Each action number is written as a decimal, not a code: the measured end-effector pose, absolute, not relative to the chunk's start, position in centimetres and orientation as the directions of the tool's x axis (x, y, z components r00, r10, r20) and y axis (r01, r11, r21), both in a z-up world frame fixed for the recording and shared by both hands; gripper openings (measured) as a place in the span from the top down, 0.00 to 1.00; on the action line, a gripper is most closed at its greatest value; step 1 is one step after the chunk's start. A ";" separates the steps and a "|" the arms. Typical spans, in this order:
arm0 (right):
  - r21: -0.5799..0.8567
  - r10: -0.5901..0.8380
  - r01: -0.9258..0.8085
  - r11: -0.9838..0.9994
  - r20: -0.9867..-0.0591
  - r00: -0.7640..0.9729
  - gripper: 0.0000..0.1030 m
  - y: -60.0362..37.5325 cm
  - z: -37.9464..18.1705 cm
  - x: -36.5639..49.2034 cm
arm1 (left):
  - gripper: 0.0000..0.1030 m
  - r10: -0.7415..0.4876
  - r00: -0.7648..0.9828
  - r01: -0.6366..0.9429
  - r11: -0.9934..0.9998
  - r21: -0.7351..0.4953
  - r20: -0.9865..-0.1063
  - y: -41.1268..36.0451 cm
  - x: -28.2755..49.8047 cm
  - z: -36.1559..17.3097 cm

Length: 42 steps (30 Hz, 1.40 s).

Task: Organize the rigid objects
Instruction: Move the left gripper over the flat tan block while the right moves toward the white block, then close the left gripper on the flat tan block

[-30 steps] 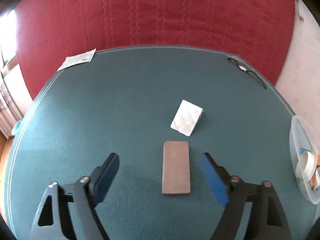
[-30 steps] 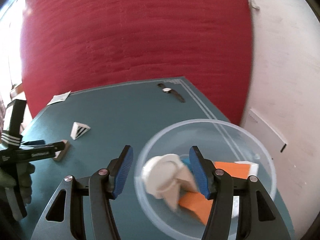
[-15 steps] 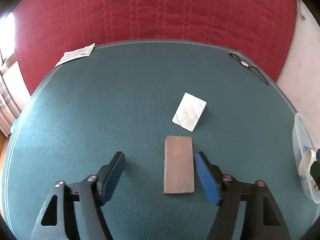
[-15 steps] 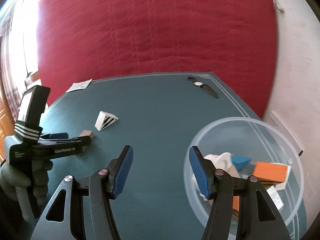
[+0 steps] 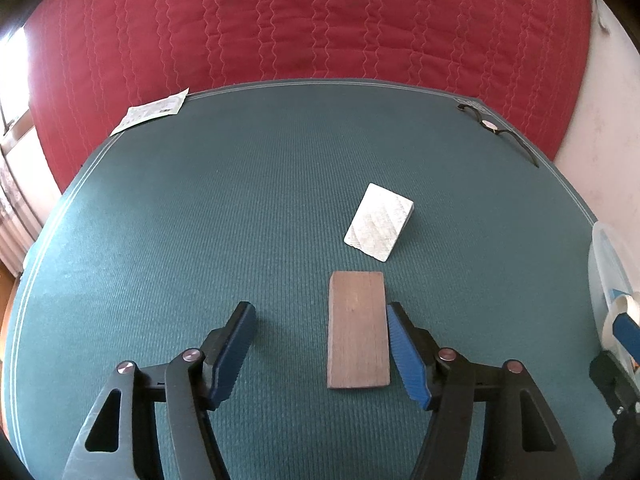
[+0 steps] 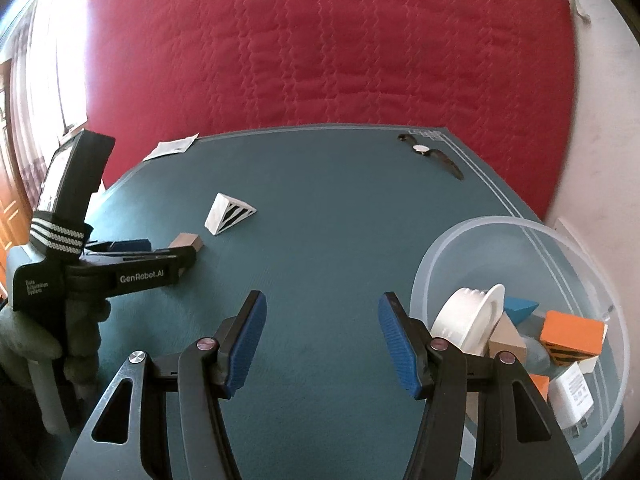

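A flat brown wooden block (image 5: 357, 330) lies on the teal mat (image 5: 200, 220) between the fingers of my left gripper (image 5: 320, 311). The jaws are closing: the right pad is at the block's edge, while the left pad stands well clear of it. A white wedge with black stripes (image 5: 378, 222) rests just beyond. In the right wrist view the same block (image 6: 187, 241) and wedge (image 6: 228, 214) lie at the left, with the left gripper (image 6: 168, 252) around the block. My right gripper (image 6: 322, 300) hovers open over bare mat, with nothing between its fingers.
A clear plastic bowl (image 6: 480, 224) at the right holds a white flanged part (image 6: 468, 320), an orange block (image 6: 572, 332), a white charger (image 6: 572, 396) and other pieces. A wristwatch (image 6: 428, 152) and a paper slip (image 6: 172, 146) lie at the mat's far edge. A red quilt rises behind.
The left jaws have narrowed around the brown block. My right gripper has swung left from above the bowl to over the mat, so the bowl now sits at its right.
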State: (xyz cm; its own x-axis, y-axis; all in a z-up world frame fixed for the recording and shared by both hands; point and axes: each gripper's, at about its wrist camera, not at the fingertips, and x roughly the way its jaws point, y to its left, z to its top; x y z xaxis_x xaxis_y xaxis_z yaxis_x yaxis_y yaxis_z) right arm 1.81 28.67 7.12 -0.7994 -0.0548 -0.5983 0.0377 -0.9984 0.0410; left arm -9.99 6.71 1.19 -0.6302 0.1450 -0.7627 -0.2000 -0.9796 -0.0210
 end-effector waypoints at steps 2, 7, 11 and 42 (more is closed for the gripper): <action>0.042 -0.058 0.041 -0.998 -0.603 -0.795 0.42 28.6 7.0 1.8 | 0.36 0.147 -0.631 -0.203 -0.979 -0.020 -0.762 6.8 -9.9 1.2; 0.038 -0.062 0.049 -0.998 -0.611 -0.789 0.42 28.3 6.7 1.9 | 0.41 0.144 -0.636 -0.208 -0.978 -0.011 -0.758 7.1 -9.9 1.1; 0.035 -0.063 0.052 -0.998 -0.618 -0.784 0.42 28.0 6.5 1.9 | 0.49 0.155 -0.638 -0.226 -0.974 -0.009 -0.754 7.5 -9.6 1.2; 0.213 -0.225 0.105 -0.971 -0.686 -0.692 0.42 24.4 7.4 -3.6 | 0.72 0.178 -0.645 -0.188 -0.980 -0.072 -0.743 2.0 -7.2 2.7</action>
